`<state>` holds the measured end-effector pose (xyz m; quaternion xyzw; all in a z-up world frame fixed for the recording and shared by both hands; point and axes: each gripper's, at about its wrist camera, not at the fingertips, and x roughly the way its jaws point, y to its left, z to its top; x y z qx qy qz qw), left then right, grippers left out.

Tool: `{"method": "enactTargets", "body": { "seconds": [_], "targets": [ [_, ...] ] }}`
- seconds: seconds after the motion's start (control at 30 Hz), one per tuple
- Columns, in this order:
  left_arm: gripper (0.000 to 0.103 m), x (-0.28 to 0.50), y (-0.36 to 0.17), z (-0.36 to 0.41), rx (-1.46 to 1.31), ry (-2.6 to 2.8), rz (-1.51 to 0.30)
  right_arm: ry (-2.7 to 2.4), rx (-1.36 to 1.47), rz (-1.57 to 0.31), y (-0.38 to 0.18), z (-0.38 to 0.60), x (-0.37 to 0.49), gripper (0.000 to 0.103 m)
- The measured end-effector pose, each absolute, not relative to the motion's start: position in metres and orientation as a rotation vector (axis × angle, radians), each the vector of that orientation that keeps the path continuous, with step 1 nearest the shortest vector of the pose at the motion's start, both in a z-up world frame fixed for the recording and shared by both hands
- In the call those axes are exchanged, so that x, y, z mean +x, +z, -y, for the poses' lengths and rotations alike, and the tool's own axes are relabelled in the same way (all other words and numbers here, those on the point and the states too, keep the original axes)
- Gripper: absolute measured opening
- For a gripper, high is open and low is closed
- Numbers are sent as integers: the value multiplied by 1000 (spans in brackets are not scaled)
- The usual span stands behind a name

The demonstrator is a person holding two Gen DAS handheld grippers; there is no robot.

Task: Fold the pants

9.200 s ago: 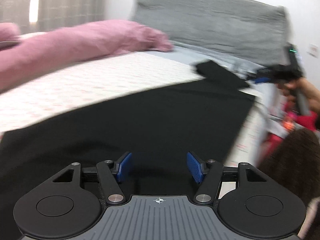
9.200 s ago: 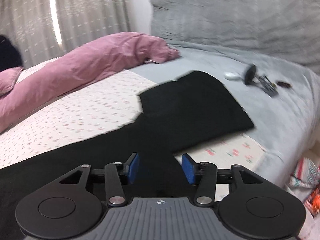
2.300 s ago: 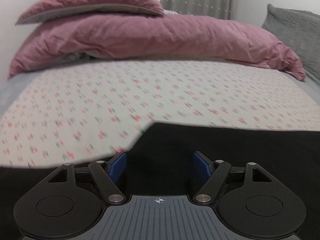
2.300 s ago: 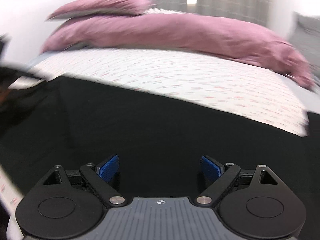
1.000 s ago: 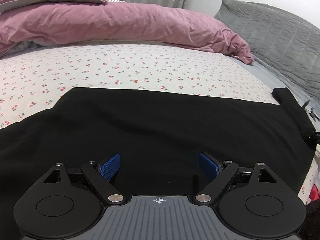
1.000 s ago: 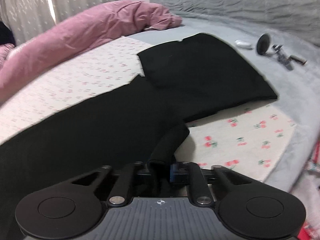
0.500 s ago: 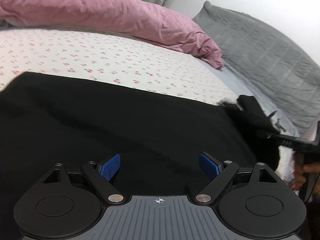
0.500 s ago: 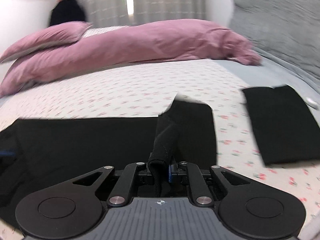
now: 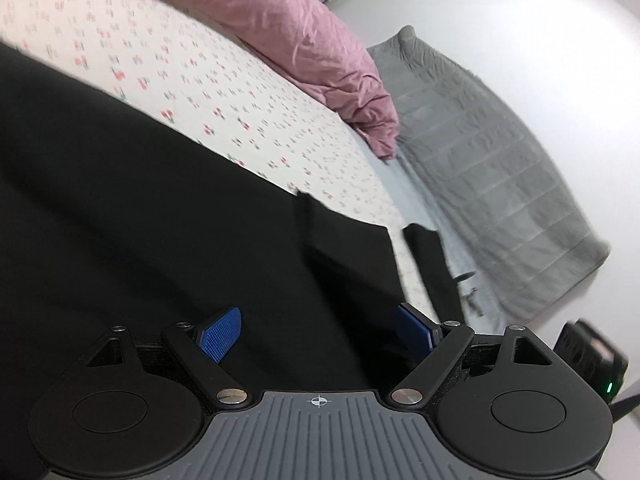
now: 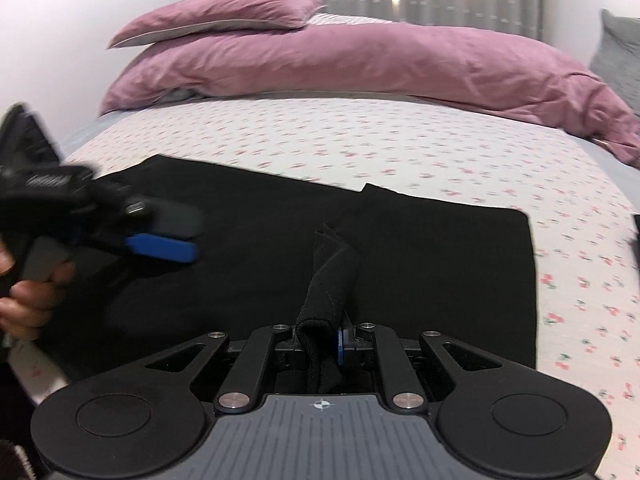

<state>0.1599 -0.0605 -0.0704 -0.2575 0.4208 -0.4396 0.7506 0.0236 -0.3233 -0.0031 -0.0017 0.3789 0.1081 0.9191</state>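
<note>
The black pants (image 10: pixel 280 248) lay spread across the cherry-print sheet (image 10: pixel 360 144), filling the lower half of both views. The right gripper (image 10: pixel 324 340) was clenched on a rolled end of the pants, a bunch of cloth and cord standing up between its jaws toward 12 o'clock. The left gripper (image 9: pixel 320 330) was released, its blue pads (image 9: pixel 222 334) wide apart above the cloth with nothing pinched.

To do this fold well, I judged, the right should carry its end flat and low over the rest, keeping the edge square with the far hem, while the left pins the fold line so the lower layer does not drag. Letting go only once the corners meet would avoid a skewed stack.

The right wrist view showed the left gripper at 9 o'clock, held by a hand (image 10: pixel 24 300), plus the pink duvet (image 10: pixel 360 64) and pillow (image 10: pixel 224 16) at 12 o'clock. The left wrist view alone showed the grey quilt (image 9: pixel 500 168) at 2 o'clock and a 2nd dark item (image 9: pixel 432 264) beside the pants; what it was I could not tell.
</note>
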Motion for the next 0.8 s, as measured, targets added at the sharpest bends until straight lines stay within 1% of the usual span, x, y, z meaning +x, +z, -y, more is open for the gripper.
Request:
{"method": "enactTargets", "body": {
  "seconds": [0.23,0.33,0.4,0.47,0.57,0.6,0.63,0.67,0.7,0.73,0.8],
  "targets": [
    [83,162,-76,65,-611,-958,-917,355,-45,-775,-3,289,16,12],
    [78,161,-76,65,-601,-939,-915,391,-62,-761,-1,278,15,12],
    [70,160,-76,65,-586,-911,-918,414,-70,-752,1,273,15,13],
    [53,160,-75,65,-557,-878,-930,438,-70,-751,2,270,14,13],
    [39,161,-75,63,-548,-847,-943,463,-71,-750,2,266,14,13],
    [37,162,-76,61,-552,-838,-949,468,-77,-749,2,264,14,13],
    [30,163,-77,61,-552,-829,-953,472,-80,-751,2,263,14,14],
    [20,164,-77,60,-541,-813,-958,476,-81,-755,1,262,15,15],
    [15,164,-77,59,-526,-799,-961,478,-79,-761,0,262,15,15],
    [6,164,-77,58,-508,-785,-963,483,-74,-768,-1,262,16,17],
    [3,164,-76,58,-484,-770,-961,495,-53,-781,-1,264,19,22]
  ]
}}
